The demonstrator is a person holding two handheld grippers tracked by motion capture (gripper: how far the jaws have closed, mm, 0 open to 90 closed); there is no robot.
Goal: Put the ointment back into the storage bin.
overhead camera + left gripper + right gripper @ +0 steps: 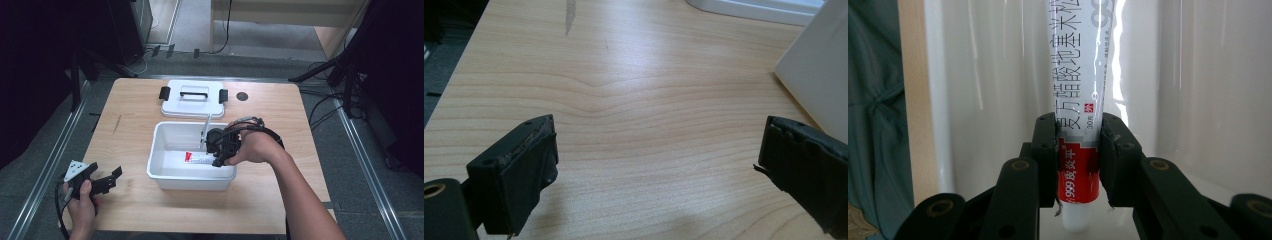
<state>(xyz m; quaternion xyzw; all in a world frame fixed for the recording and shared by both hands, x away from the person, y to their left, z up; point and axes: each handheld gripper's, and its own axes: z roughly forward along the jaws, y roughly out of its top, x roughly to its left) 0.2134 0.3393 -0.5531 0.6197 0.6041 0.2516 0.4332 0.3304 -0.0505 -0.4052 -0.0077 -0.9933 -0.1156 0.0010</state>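
Ointment tube going into the white bin, lid parked behind.

Nearest me, my left gripper (100,182) rests low over the worktop's (130,210) front-left corner, its fingers spread wide with nothing between them, kept out of the way, I judge, so the bin (160,170) stays free. My right gripper (220,150) reaches down inside that bin, fingers (1045,150) pinched shut on the tube (1078,100) near its cap end, right on the red band; a grip there leaves the long body free to lie flat on the bin's floor. Beyond the bin, the lid (192,100) with its 2 black clips lies on the worktop, handle up, near enough to fit afterwards.
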